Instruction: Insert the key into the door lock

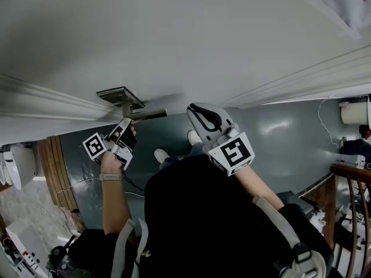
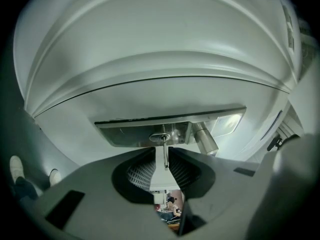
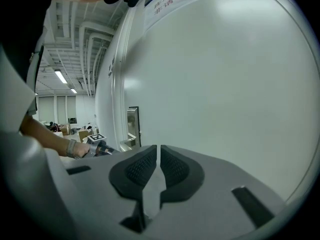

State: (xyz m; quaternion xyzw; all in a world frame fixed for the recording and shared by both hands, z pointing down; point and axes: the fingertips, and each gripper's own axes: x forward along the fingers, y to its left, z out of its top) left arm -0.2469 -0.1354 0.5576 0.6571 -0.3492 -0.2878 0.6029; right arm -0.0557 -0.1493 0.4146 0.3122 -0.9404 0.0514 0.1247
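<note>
Key point(image 2: 164, 156) stands clamped upright between the closed jaws of the left gripper point(image 2: 163, 152), blade pointing up at the keyhole point(image 2: 160, 137) in a brushed-metal lock plate point(image 2: 125, 133) on a white door point(image 2: 150, 49). The key's tip meets the round keyhole. How far it sits inside cannot be made out, and its bow is buried between the ribbed pads point(image 2: 140, 171).

One lever handle point(image 2: 205, 139) springs from the same plate just right of the keyhole, its far end cut off behind the gripper's body. In the head view the left gripper sits just under the handle and plate, and the key is too small to pick out there.

The right gripper point(image 3: 158, 154) holds nothing, its jaws drawn together to a thin slit. It hangs near the bare door panel, to the right of the handle and apart from the lock.

There is one key, one lock plate, one handle and two grippers. The left gripper carries a marker cube point(image 1: 94, 145) and the right carries a second cube point(image 1: 232, 153).

A person in a black top point(image 1: 203, 213) grips both tools, and a pale wristband point(image 1: 109, 177) shows on the left arm. Two white shoes point(image 1: 162, 155) show on the grey floor point(image 1: 278, 132) below. The right hand is largely hidden behind its gripper.
</note>
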